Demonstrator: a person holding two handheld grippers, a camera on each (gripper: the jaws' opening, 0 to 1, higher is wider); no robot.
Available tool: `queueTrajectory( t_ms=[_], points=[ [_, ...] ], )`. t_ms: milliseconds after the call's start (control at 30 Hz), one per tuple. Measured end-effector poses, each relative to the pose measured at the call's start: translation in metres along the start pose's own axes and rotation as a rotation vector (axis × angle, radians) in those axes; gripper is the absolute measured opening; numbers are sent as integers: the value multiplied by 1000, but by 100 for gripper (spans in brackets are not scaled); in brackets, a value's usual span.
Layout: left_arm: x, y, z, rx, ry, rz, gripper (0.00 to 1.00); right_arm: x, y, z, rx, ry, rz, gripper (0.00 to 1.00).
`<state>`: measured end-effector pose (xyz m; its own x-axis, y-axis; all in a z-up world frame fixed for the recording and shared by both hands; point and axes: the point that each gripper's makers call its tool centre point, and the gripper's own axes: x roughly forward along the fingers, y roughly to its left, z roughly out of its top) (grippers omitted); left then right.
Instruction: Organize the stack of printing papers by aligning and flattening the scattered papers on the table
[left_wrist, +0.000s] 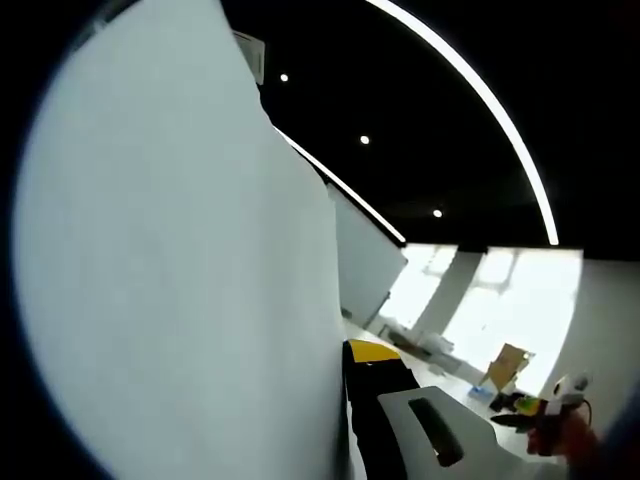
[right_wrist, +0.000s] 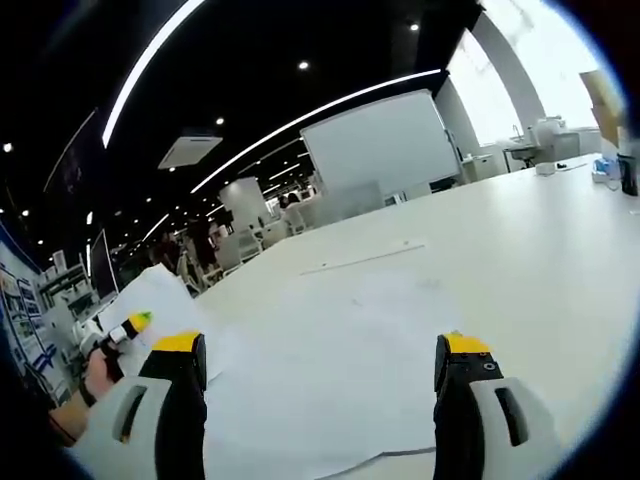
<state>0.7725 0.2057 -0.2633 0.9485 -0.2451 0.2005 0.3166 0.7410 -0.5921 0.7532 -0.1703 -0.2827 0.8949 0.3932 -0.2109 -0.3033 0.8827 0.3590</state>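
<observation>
Standing upright: papers (left_wrist: 180, 270), edge vertical.

**Count of things seen**

In the left gripper view, one large white sheet of paper (left_wrist: 180, 270) stood close before the camera, and one brown cardboard box (left_wrist: 508, 364) sat far off. In the right gripper view, two yellow-tipped black-and-white jaws framed the white table (right_wrist: 520, 260); overlapping white sheets (right_wrist: 340, 350) lay on it, too pale to count. One white board (right_wrist: 375, 145) stood beyond its far edge.
</observation>
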Motion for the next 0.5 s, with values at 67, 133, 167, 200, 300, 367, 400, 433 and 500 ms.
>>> queueTrajectory(
  t_ms=[67,133,167,200,300,367,400,433,500],
  points=[
    [0,0,0,0,0,0,6,0,-1,0,-1,2,-2,90],
    [0,1,0,0,0,0,6,0,-2,-1,0,2,-2,90],
    [0,1,0,0,0,0,6,0,-2,-1,1,3,-3,90],
    [0,1,0,1,1,0,6,1,-3,0,0,2,-4,90],
    [0,1,0,0,1,0,6,1,-4,0,-4,2,-9,90],
    [0,1,0,0,1,0,6,1,-6,-1,-11,4,-15,90],
    [0,1,0,1,0,0,6,1,-6,-1,-12,4,-15,90],
    [0,1,0,1,1,0,6,1,-6,-1,-14,5,-17,90],
    [0,1,0,1,1,0,6,1,-7,-1,-14,5,-19,90]
  ],
)
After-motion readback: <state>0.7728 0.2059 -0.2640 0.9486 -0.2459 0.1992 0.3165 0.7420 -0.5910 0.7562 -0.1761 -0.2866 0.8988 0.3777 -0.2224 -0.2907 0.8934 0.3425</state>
